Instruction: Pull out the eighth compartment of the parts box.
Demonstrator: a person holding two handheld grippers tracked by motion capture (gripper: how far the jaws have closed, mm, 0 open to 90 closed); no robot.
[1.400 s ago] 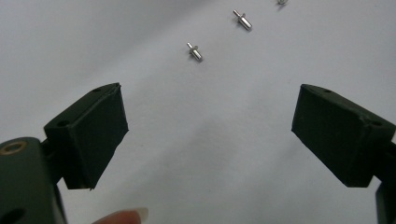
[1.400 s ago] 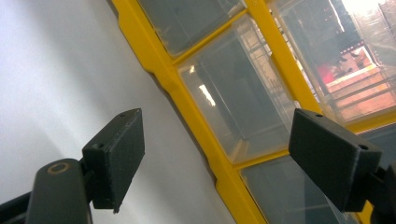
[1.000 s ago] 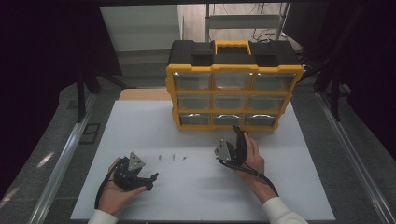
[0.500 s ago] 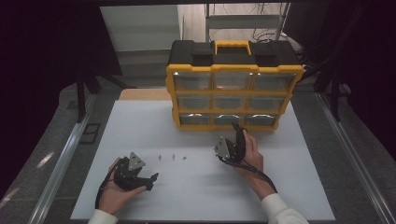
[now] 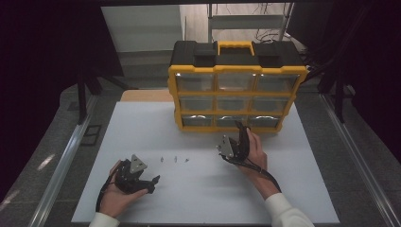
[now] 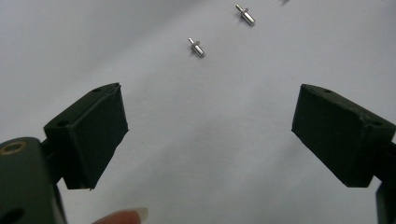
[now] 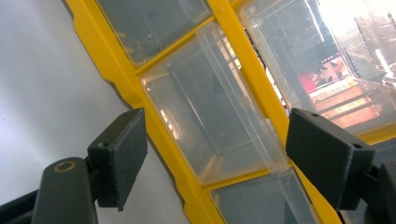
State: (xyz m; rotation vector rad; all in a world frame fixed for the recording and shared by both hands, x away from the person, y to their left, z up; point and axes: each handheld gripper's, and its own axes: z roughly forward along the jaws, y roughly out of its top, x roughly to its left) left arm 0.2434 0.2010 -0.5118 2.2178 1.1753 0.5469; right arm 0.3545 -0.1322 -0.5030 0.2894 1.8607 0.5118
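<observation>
A yellow and black organizer (image 5: pixel 234 97) with clear drawers stands at the back of the white table (image 5: pixel 198 198). My right gripper (image 5: pixel 240 128) is open just in front of its bottom row, tilted up at it. In the right gripper view a clear drawer (image 7: pixel 210 112) lies ahead between the spread jaws of the right gripper (image 7: pixel 219 158), untouched. Three small metal pins (image 5: pixel 175 159) lie in a row on the table. My left gripper (image 5: pixel 152 183) rests open at the front left, and in its own view the left gripper (image 6: pixel 210 135) faces two pins (image 6: pixel 198 47) with nothing between its jaws.
Metal rails (image 5: pixel 61 170) run along both sides of the table. A wooden board (image 5: pixel 144 95) sits behind the white sheet, left of the organizer. Dark floor and a shelf frame (image 5: pixel 246 19) lie beyond.
</observation>
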